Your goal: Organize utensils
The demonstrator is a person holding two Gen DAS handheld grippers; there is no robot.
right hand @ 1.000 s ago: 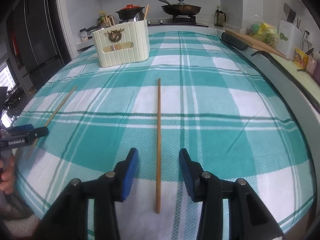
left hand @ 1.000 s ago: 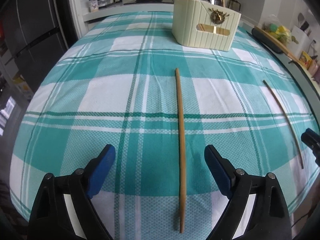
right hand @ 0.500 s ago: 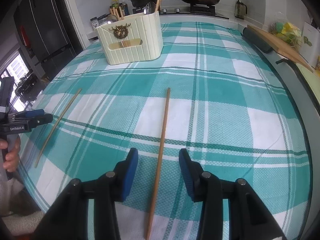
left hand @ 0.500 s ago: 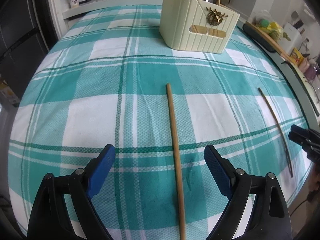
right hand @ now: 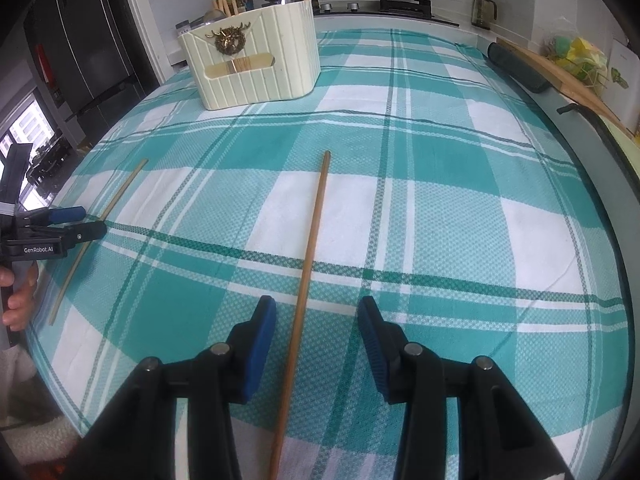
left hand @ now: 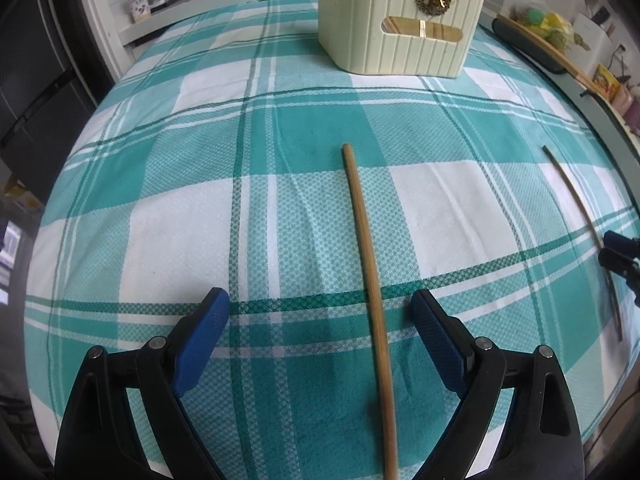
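Both jaws spread, each straddling its chopstick for the pinch: left gripper [left hand: 320, 334] over left chopstick [left hand: 366, 264], right gripper [right hand: 317, 332] over right chopstick [right hand: 308, 264]; holder [right hand: 256, 64] ahead.

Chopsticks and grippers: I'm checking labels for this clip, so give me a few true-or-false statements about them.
1. Both grippers are open. True: left gripper, right gripper.
2. The left chopstick is clamped. False: it lies on the cloth between open jaws.
3. The right chopstick lies flat on the cloth. True.
4. The holder is empty. False: utensils stick out of it.
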